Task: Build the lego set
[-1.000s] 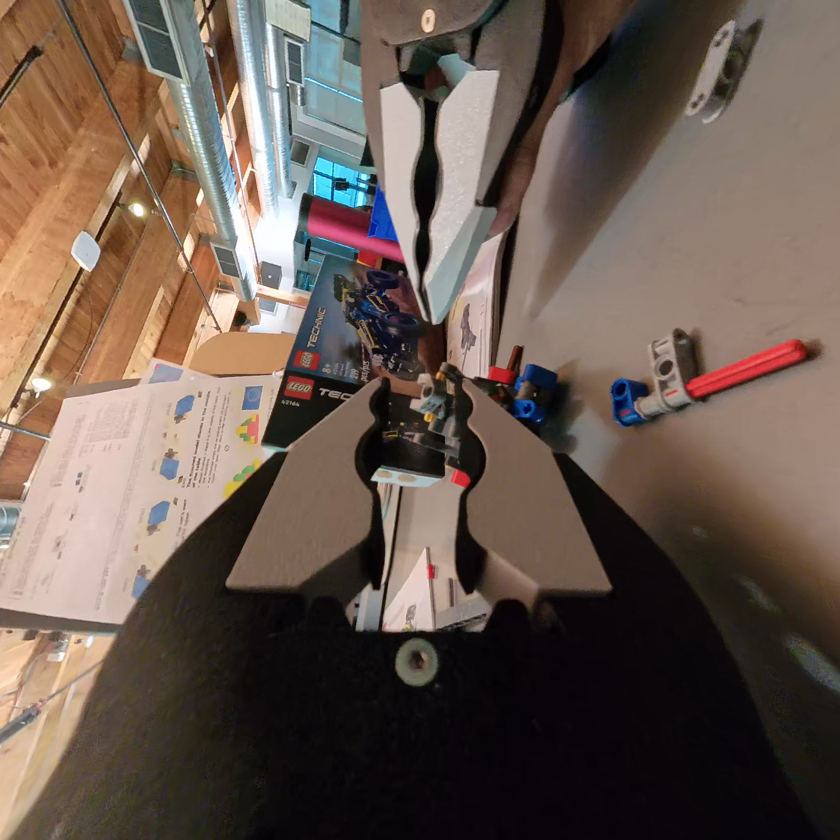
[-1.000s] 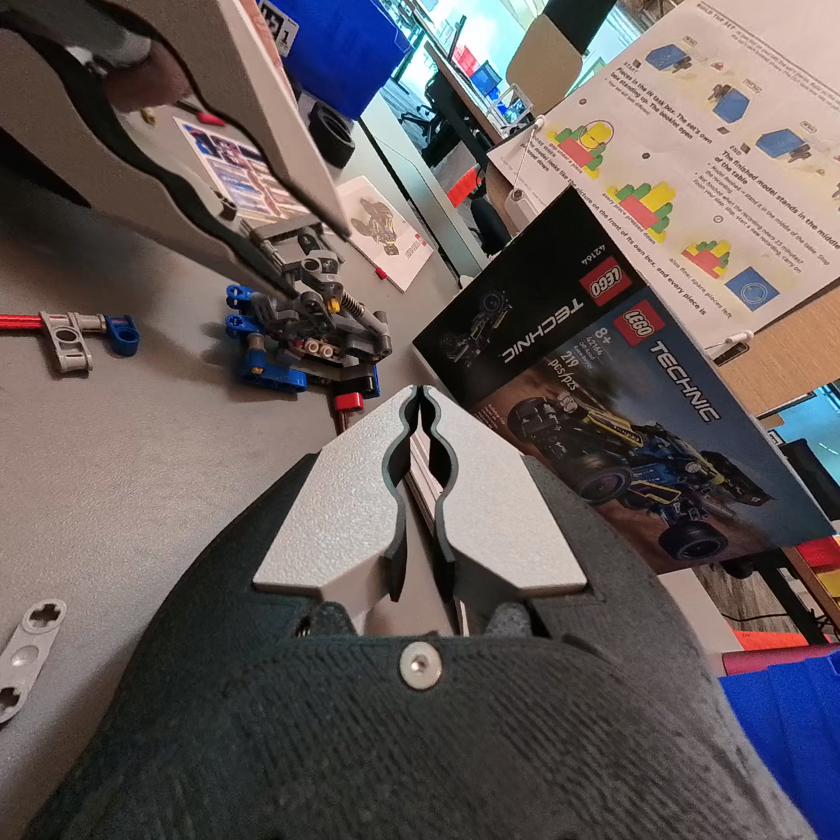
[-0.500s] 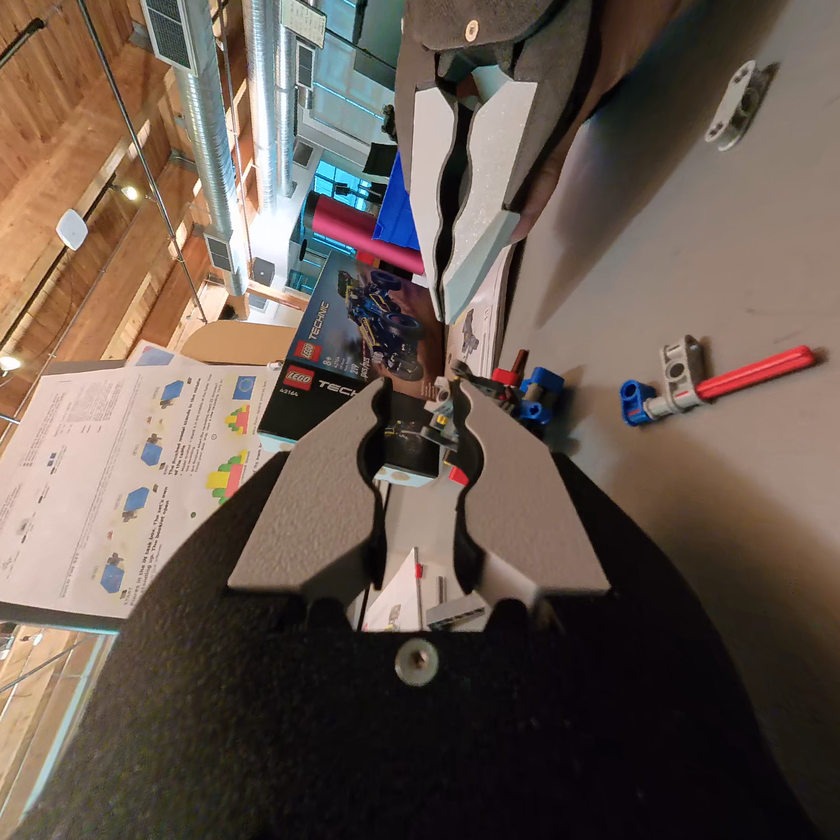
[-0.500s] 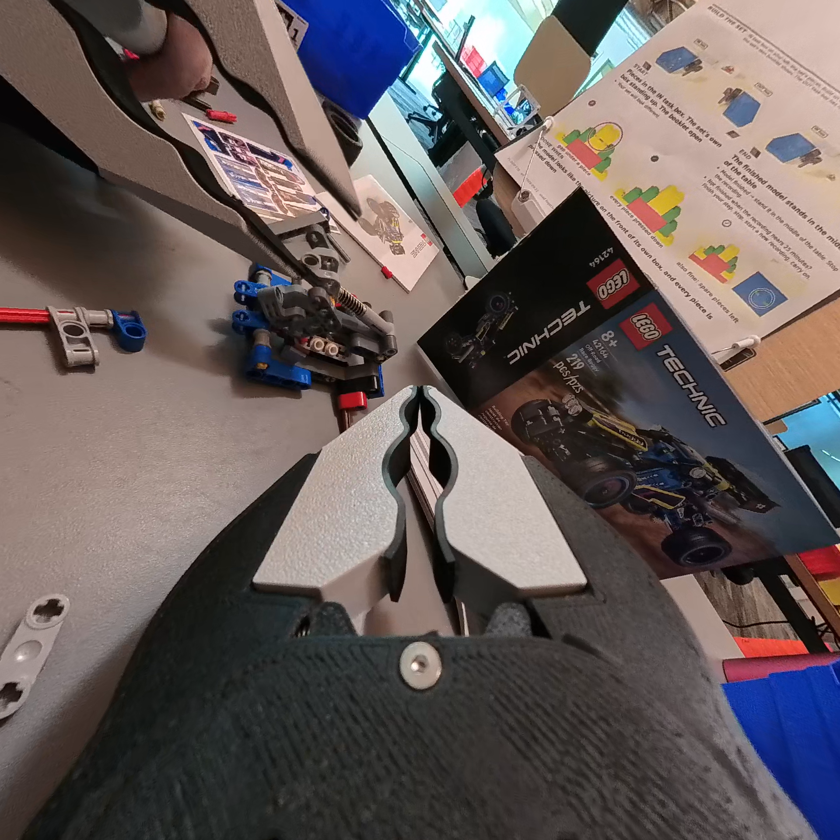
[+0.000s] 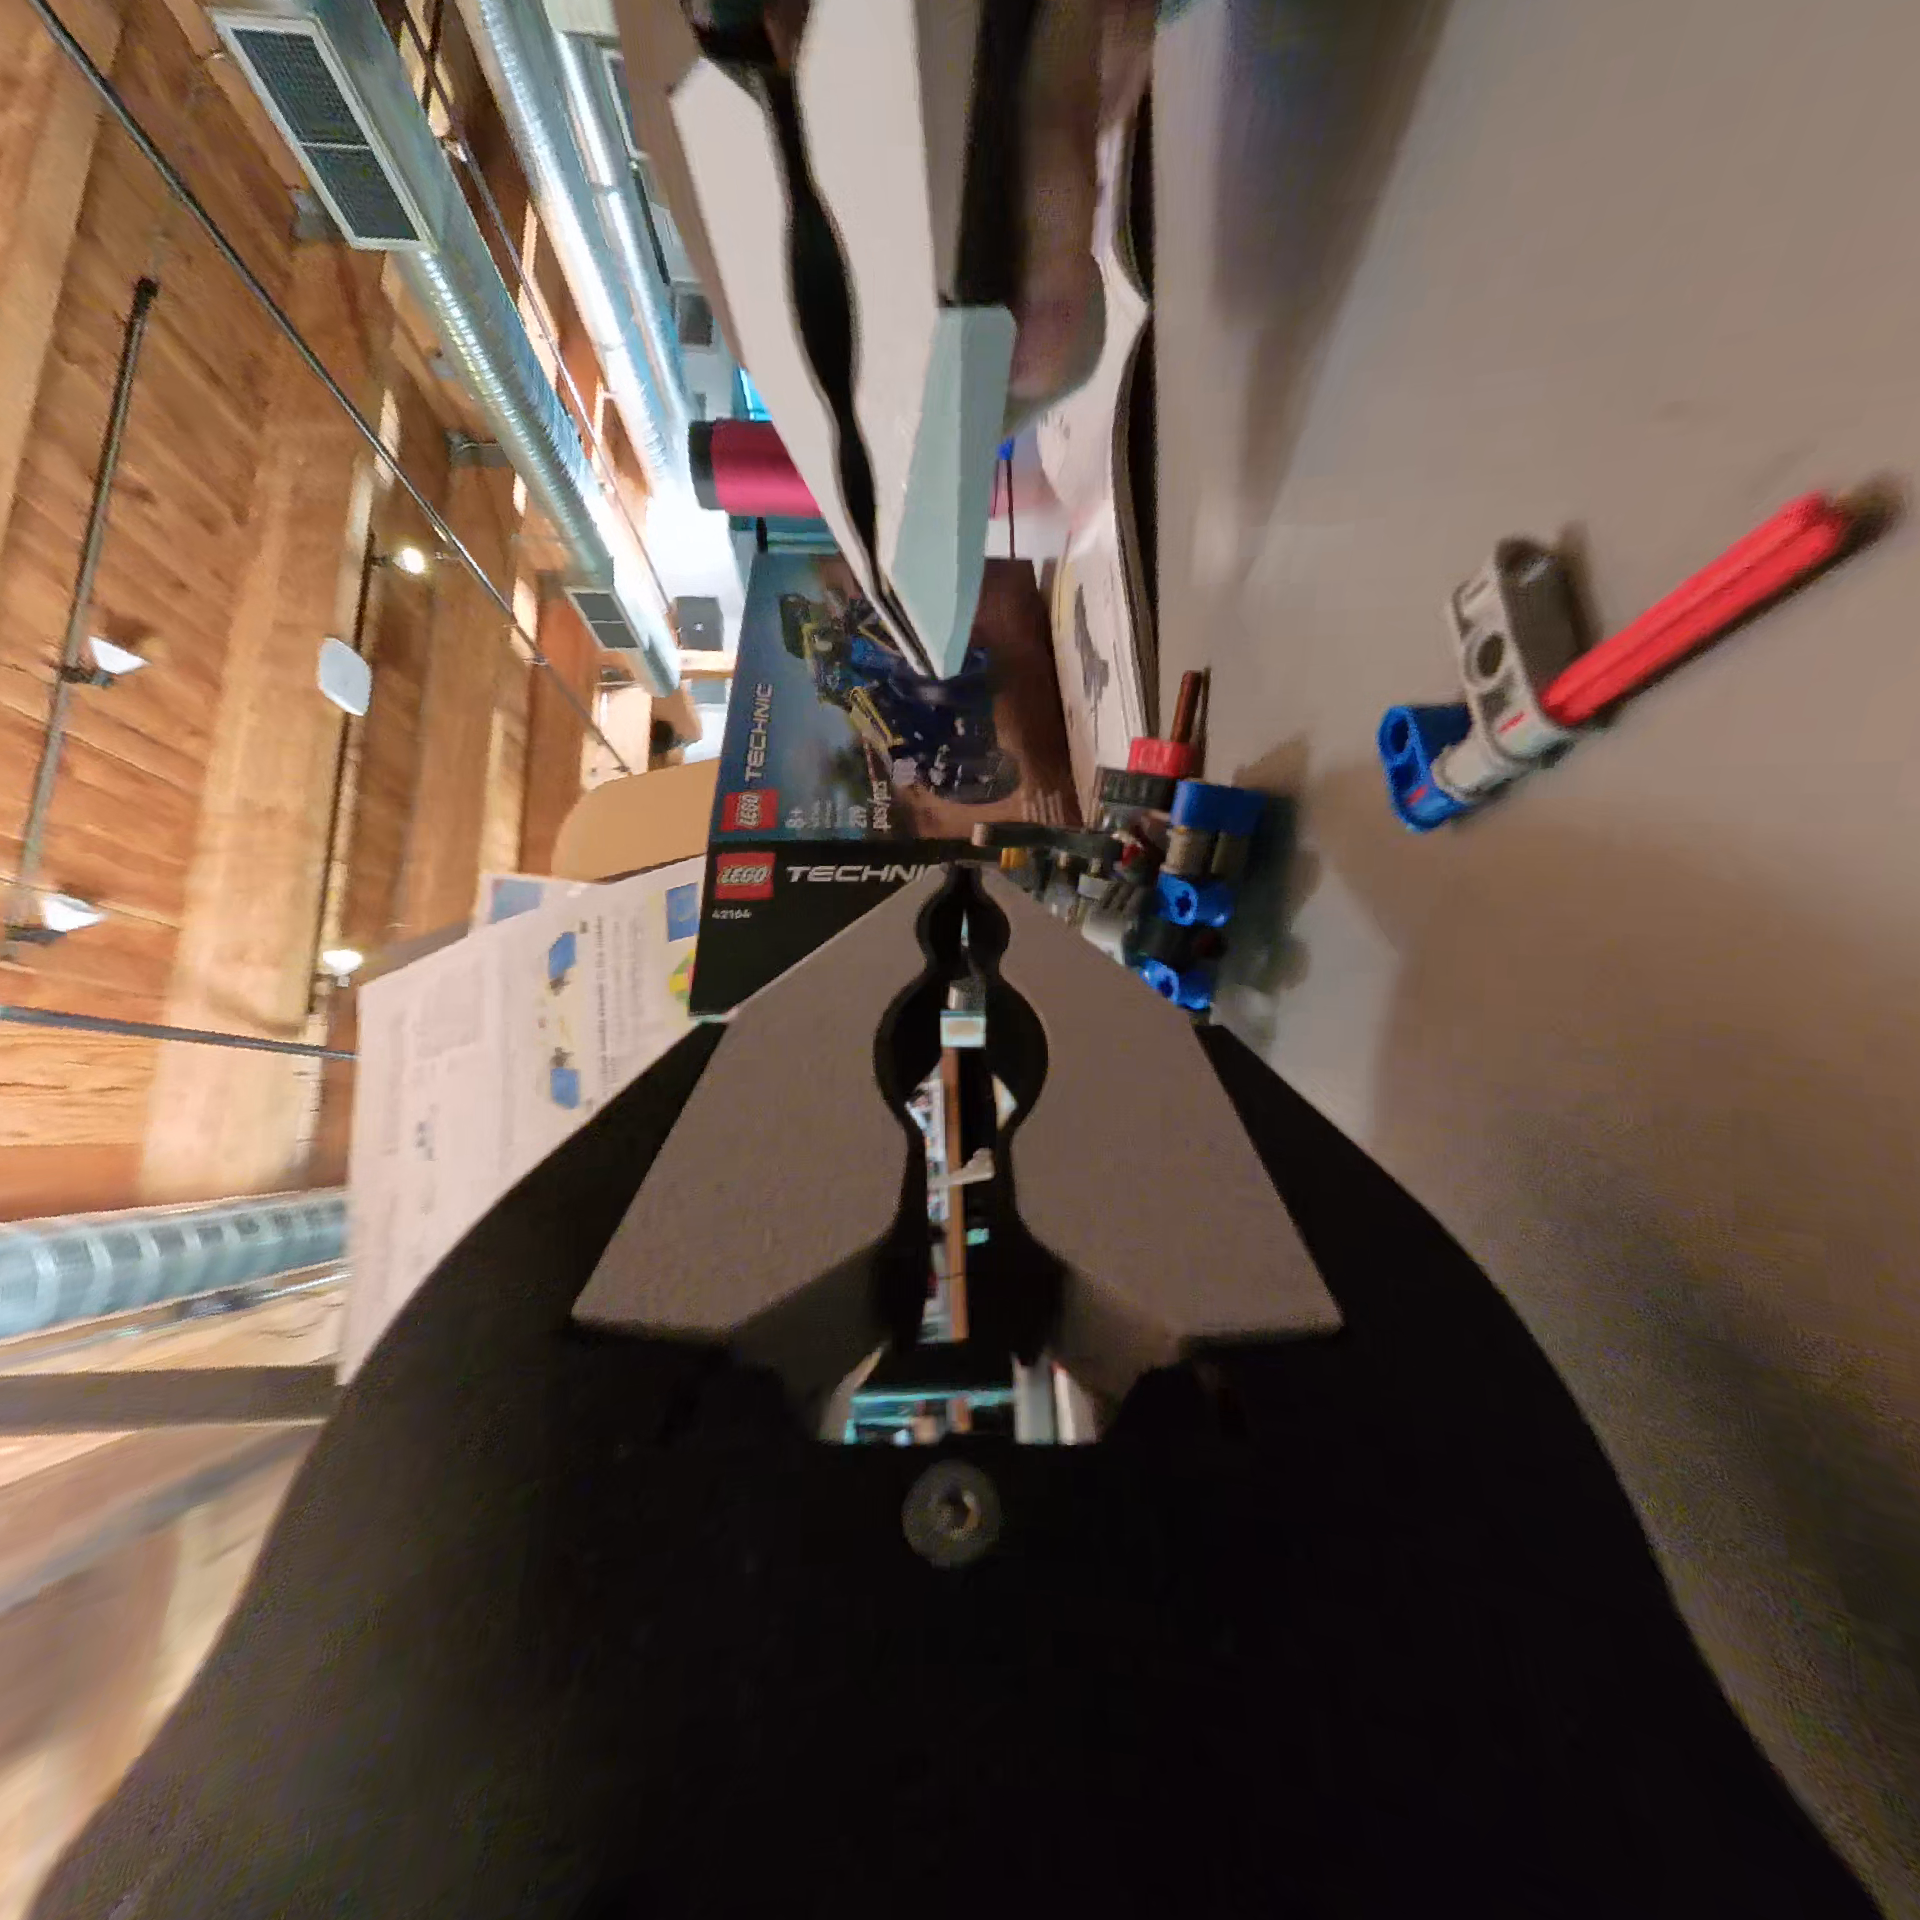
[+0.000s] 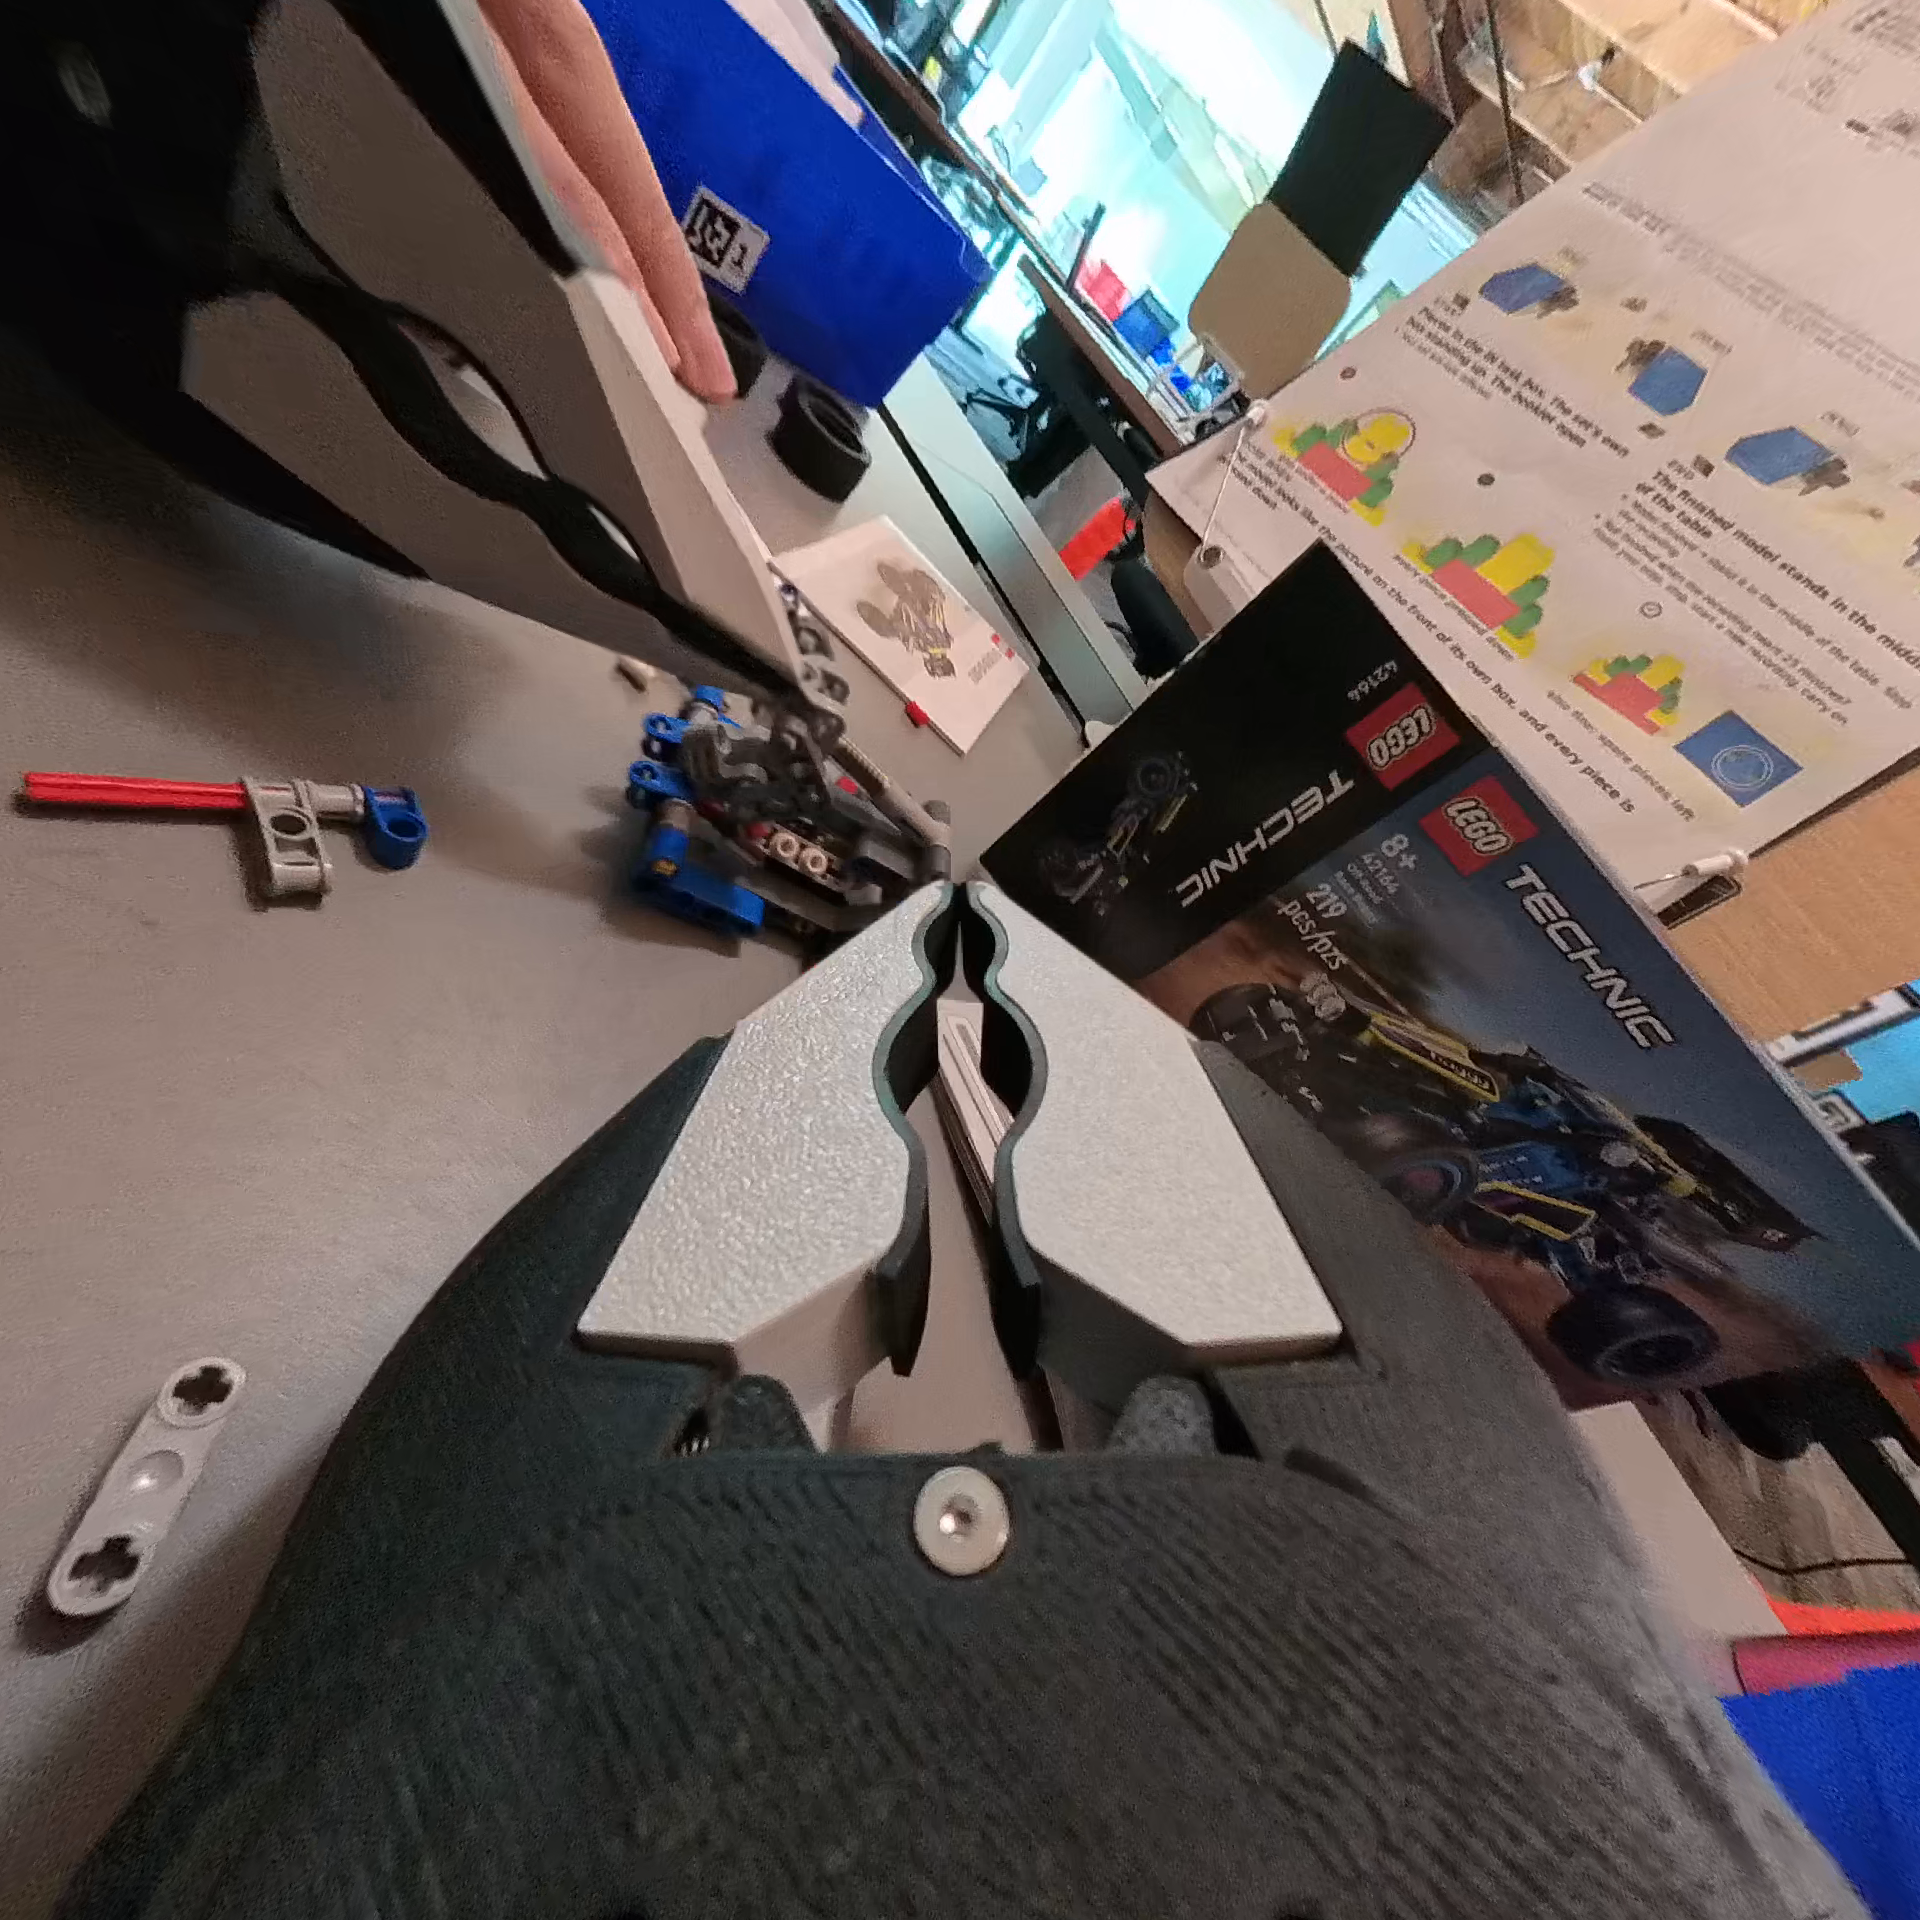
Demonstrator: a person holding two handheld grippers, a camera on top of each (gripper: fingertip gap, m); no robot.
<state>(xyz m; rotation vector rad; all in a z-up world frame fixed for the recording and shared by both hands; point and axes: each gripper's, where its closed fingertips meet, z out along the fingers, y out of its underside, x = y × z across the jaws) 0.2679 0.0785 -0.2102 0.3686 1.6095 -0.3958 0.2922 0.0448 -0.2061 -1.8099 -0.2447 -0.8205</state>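
Left wrist view: both my jaws are pressed shut on nothing, so nearing the brick assembly (image 5: pixel 1164 862) calls for gentle contact.

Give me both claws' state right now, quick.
Left claw: closed, tips together beside the brick assembly, nothing visibly held.
Right claw: closed, tips together, nothing held.

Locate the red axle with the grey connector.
In the right wrist view, the red axle lies on the grey table at far left, left of the blue and grey brick assembly.
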